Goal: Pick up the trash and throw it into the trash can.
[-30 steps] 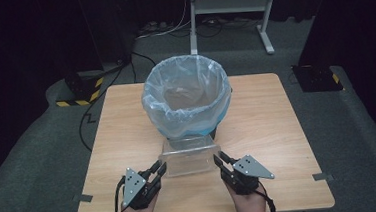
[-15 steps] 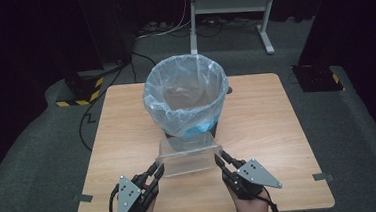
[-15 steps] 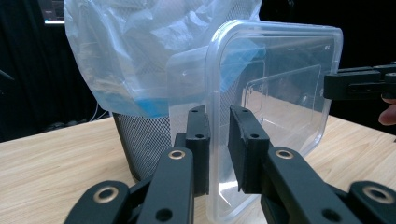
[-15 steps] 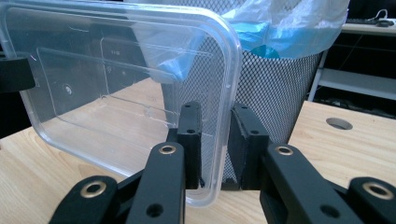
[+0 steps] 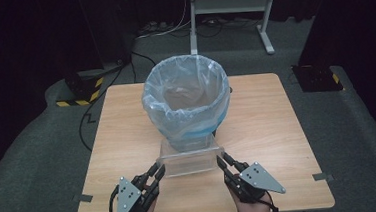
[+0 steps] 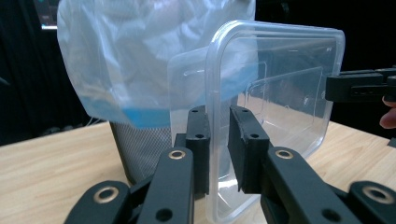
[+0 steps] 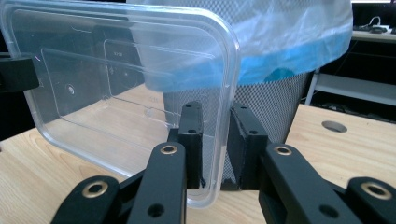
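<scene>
Clear plastic container (image 5: 192,162) sat between the two grippers at the near middle of the wooden table (image 5: 277,125), just in front of a mesh bin (image 5: 188,106) lined with a pale blue bag (image 5: 177,119). In the high view it was tipped, its open side facing the bin. The left gripper (image 5: 157,171) had its jaws around the container's left end; in the left gripper view the two black jaws (image 6: 219,140) stood on either side of the rim wall, narrowly apart, the pads close against the plastic, so it appeared to be pinching the rim. The right gripper (image 5: 222,160) did the same at the right end; in the right gripper view its jaws (image 7: 215,135) straddled the rim edge with only a thin gap, seemingly clamped on it. The container's lower edge rested at or very near the tabletop; I could not tell whether it touched. A person's hands held both grippers at the table's near edge. Beyond the table, cables (image 5: 123,75) lay on the grey floor beside a white stand (image 5: 229,13).
</scene>
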Demonstrator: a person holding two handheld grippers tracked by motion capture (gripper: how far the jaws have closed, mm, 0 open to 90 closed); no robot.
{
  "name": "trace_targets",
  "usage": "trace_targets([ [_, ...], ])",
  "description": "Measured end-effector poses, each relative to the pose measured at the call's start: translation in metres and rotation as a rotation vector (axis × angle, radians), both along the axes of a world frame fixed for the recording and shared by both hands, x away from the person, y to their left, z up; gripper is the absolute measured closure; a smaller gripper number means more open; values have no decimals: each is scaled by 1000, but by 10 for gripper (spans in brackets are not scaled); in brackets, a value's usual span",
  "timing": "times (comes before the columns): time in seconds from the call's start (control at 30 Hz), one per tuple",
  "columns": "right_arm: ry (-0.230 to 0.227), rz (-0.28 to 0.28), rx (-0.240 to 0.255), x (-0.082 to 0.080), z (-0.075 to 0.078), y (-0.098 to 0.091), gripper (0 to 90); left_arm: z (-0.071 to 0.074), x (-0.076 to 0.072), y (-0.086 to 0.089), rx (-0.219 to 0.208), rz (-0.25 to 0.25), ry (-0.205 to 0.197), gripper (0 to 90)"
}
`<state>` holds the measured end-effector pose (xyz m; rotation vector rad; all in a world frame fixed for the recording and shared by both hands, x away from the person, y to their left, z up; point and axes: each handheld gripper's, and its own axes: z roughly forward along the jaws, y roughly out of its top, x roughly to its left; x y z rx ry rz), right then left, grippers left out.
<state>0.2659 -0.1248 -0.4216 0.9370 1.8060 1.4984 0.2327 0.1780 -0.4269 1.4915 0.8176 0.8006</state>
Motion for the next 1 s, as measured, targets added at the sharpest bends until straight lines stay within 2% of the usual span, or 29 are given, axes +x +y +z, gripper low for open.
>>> trace_targets([
  [0.17,-36,-3,10,-1,13,-1,768,13,1,0,3,-7,-44,782],
  [0.37,-100,-5,21,-1,34,-2,767,34,1,-1,-12,-4,-102,781],
  [0.7,-182,-19,35,2,68,-3,765,69,6,-3,-3,-14,-182,783],
  [0.77,-190,-23,40,5,75,-3,765,77,8,-4,6,-16,-202,785],
  [1.0,-243,-40,42,12,97,-2,765,96,21,-3,-8,-29,-239,788],
])
